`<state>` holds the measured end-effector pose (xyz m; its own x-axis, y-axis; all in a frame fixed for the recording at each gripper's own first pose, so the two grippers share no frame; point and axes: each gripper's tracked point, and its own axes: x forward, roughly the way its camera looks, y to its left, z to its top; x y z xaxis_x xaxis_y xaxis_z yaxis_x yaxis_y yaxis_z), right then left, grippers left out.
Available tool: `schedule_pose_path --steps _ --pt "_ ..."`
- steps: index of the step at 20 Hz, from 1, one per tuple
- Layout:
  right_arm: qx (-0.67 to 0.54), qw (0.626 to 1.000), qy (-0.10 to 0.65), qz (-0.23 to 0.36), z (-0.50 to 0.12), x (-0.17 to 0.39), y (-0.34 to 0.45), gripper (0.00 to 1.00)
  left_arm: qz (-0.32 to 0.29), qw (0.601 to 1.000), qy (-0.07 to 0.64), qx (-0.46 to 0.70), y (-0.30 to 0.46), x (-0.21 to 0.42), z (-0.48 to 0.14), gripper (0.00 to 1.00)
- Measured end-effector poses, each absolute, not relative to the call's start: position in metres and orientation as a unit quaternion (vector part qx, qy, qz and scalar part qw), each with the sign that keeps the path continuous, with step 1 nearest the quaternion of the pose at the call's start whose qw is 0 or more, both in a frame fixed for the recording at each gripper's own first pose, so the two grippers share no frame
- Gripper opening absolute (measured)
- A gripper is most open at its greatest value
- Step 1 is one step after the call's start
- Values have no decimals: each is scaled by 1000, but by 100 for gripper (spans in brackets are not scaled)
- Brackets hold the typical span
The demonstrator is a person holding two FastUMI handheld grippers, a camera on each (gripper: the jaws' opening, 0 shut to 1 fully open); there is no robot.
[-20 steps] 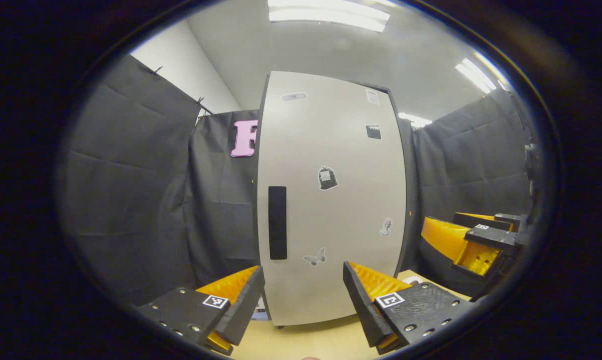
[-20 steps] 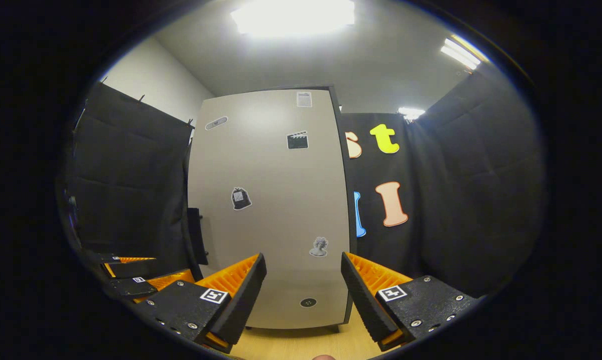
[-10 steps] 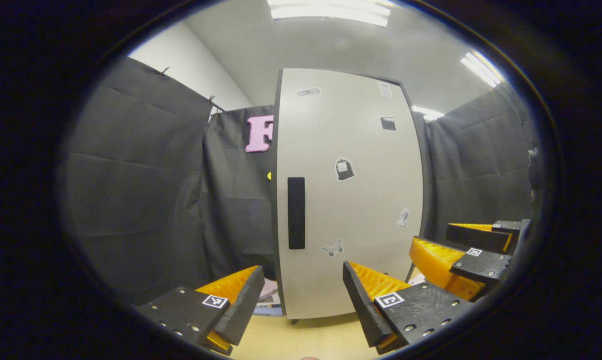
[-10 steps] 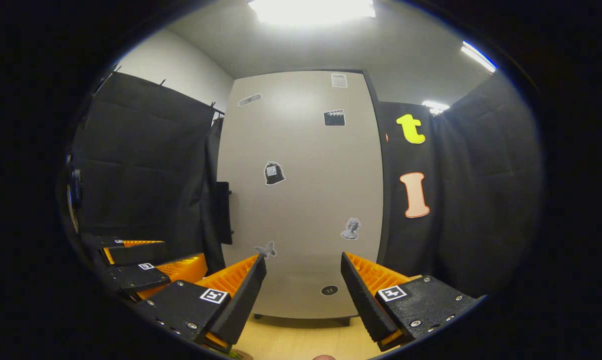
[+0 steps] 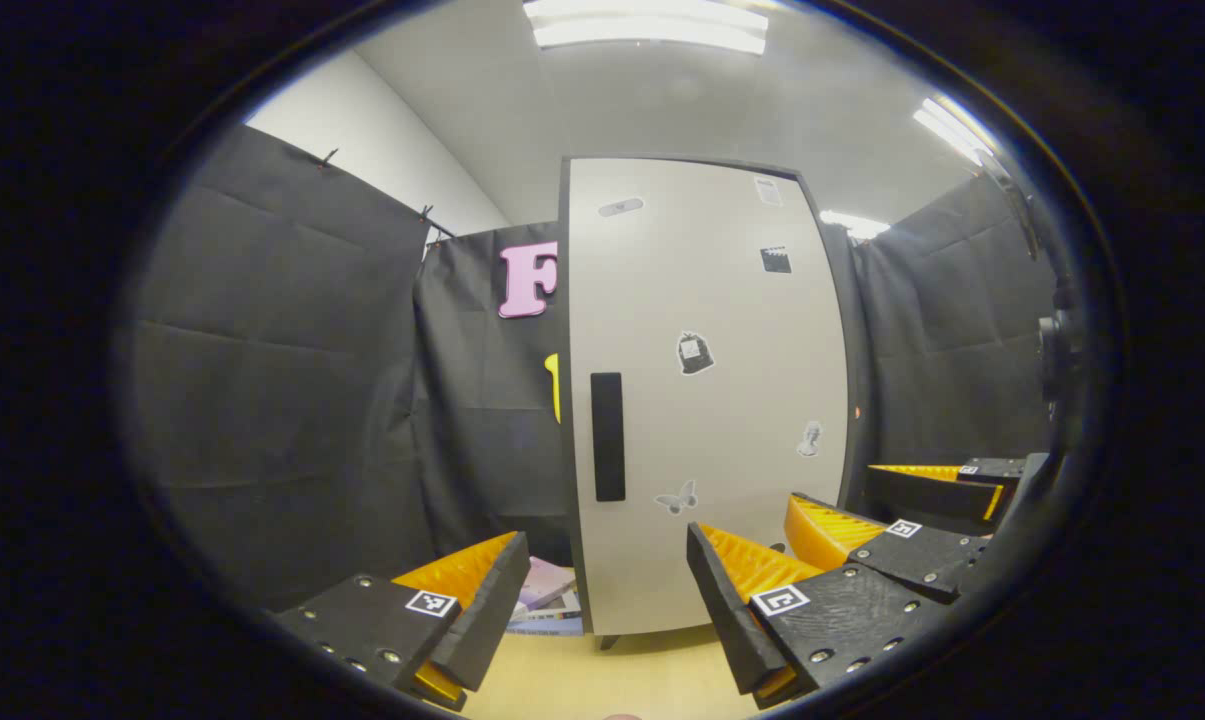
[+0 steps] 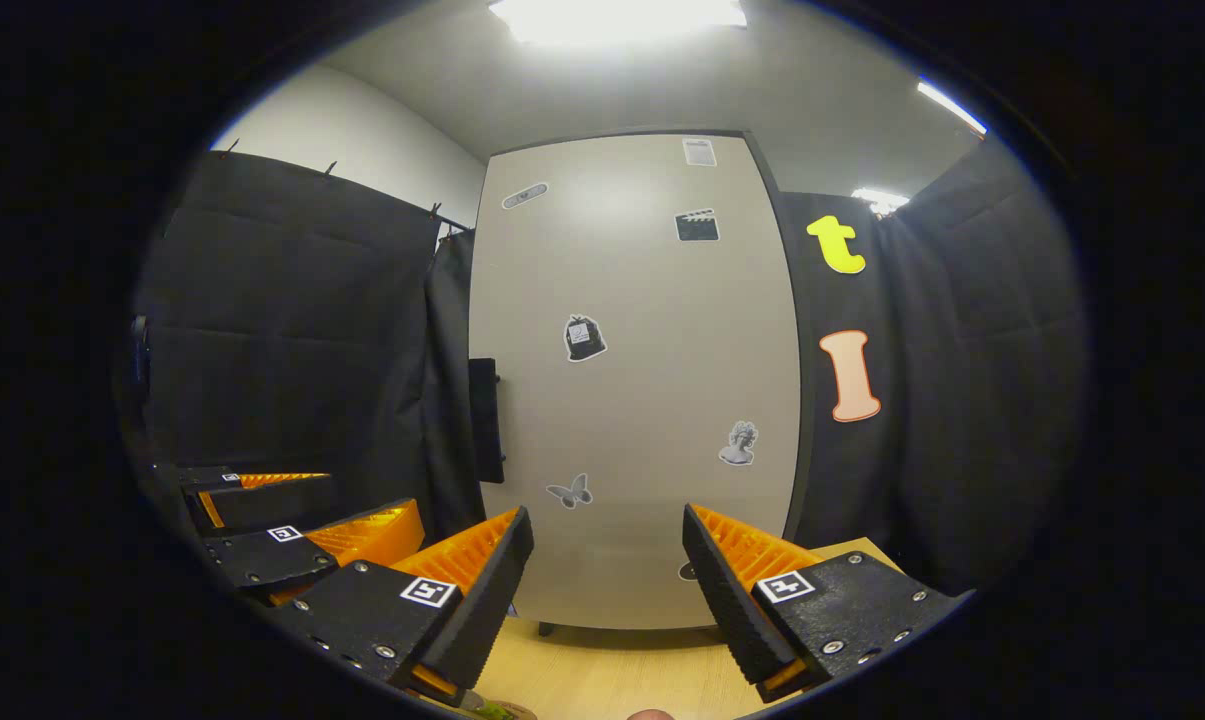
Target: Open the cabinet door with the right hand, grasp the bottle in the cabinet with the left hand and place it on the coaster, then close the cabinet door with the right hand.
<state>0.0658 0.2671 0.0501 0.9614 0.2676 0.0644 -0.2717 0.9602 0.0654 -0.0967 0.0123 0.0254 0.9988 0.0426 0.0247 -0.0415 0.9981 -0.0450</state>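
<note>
Nothing done yet: cabinet door (image 6: 632, 380) shut, handle (image 5: 608, 436) on its left edge untouched, right gripper (image 6: 607, 580) and left gripper (image 5: 607, 595) both spread, short of it.

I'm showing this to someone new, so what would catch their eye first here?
The tall pale cabinet door, dotted with small stickers, stands shut at the middle, with a dark handle down its left edge. Low in front, the left gripper and right gripper are both open and holding nothing.
</note>
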Motion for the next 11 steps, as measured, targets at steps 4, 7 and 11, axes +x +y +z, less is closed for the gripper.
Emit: schedule_pose_path --steps 4,7,11 --pt "33 991 -31 128 52 63 264 93 24 999 -19 -24 15 -99 28 90" --pt "28 992 -39 121 57 60 259 93 24 999 -19 -24 15 -99 27 88" --pt "27 993 -31 112 52 59 252 93 22 999 -19 -34 13 -100 26 90"
